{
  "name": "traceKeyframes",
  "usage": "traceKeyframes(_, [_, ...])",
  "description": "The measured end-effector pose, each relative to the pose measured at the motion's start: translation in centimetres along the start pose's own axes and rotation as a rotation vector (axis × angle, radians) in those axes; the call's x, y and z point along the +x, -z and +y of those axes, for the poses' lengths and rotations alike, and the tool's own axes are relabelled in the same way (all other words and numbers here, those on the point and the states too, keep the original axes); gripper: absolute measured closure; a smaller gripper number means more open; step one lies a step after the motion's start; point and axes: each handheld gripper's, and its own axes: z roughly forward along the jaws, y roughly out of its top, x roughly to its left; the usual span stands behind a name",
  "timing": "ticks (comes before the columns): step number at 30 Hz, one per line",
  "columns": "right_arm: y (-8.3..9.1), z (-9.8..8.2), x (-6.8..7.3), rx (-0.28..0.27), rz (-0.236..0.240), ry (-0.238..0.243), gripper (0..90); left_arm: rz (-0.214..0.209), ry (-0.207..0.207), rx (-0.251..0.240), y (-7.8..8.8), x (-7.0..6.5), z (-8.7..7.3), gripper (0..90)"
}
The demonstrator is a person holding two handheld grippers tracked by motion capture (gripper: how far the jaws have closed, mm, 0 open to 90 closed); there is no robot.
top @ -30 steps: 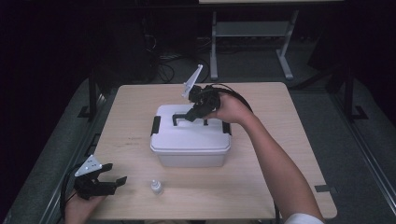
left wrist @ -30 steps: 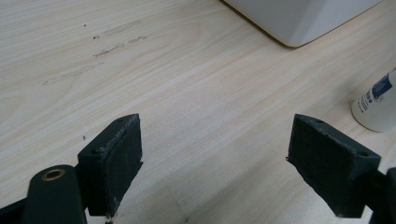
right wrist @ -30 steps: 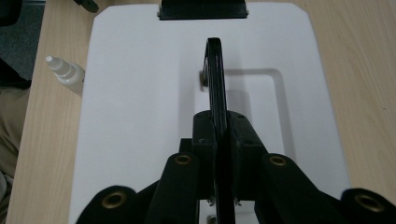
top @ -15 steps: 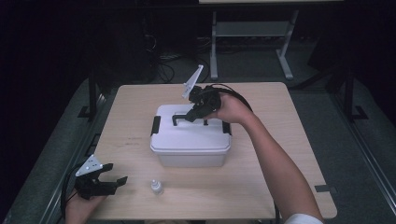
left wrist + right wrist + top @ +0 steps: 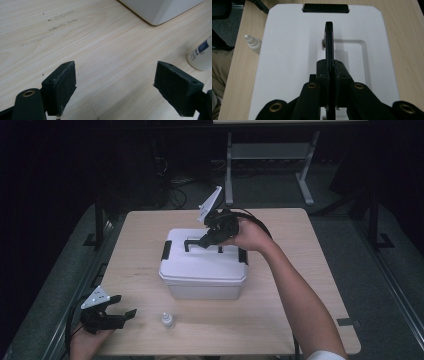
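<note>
The work in hand looks like lifting or opening the white box (image 5: pixel 204 268) that sits near the middle of the bench (image 5: pixel 310 270). The right gripper (image 5: pixel 207 240) has its jaws clenched on the box's black carrying handle (image 5: pixel 329 40), which stands upright out of its recess in the lid; the right gripper view shows the thin black bar pinched between the two pads. So the grasp appears done, while the lift itself seems not to have begun: the box rests flat on the bench and the lid (image 5: pixel 287 50) lies closed. Two black latches show on the lid's short sides, one at the left (image 5: pixel 166 251) and one at the right (image 5: pixel 243 255), and whether they are fastened I cannot tell. The left gripper (image 5: pixel 122 316) waits at the near left corner of the bench with its jaws released and nothing between them, low over bare wood in the left gripper view. A small white dropper bottle (image 5: pixel 167 321) stands just to the right of it, near the front edge and apart from the box. What remains, by my judgement, is raising the box by its handle or freeing the lid. Counted: one box, one handle, two latches, one bottle, two grippers.
</note>
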Motion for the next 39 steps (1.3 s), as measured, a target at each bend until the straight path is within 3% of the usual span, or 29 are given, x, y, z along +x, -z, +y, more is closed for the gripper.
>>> traceKeyframes(10, [1.5,-0.2,0.4,-0.034,-0.019,-0.003,84.0,0.001,-0.002,0.000,0.0,-0.1,0.0,17.2])
traceKeyframes(27, [4.4,-0.6,1.6,-0.044,-0.062,-0.002,84.0,0.003,-0.004,0.002,0.0,-0.2,0.1,17.2])
traceKeyframes(39, [7.3,-2.2,3.1,-0.045,-0.107,-0.012,84.0,0.002,-0.017,0.016,-0.2,-0.4,0.3,17.4])
